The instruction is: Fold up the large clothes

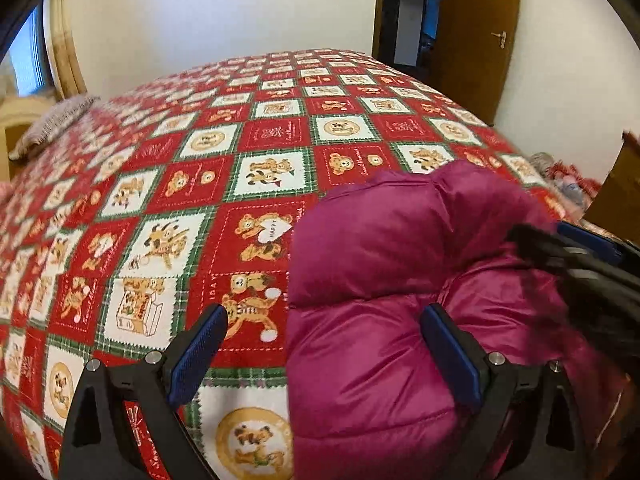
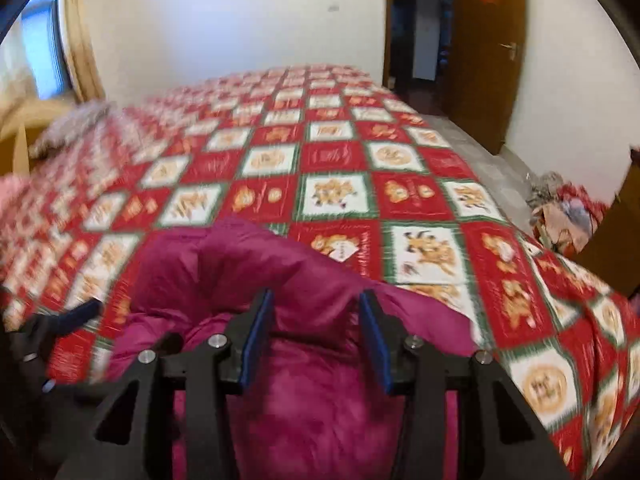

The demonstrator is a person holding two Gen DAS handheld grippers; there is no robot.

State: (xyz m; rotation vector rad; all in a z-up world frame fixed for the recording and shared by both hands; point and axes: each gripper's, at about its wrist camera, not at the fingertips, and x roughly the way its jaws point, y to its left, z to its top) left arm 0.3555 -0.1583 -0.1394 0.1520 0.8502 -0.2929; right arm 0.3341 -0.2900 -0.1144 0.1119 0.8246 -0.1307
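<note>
Right wrist view blurs; jacket [image 2: 304,392] folds hide right gripper's [image 2: 316,340] contact.

Bedspread [image 1: 224,168] open — jacket [image 1: 380,280] bunched nearside.

Both wrist cams look fwd and down over the bed's red-and-white checked teddy-bear quilt [image 1: 256,148], close above the puffy magenta quilted jacket [image 1: 372,280]. Right cam sits right of left; both share quilt, jacket, brown wooden door [image 2: 488,40].
</note>
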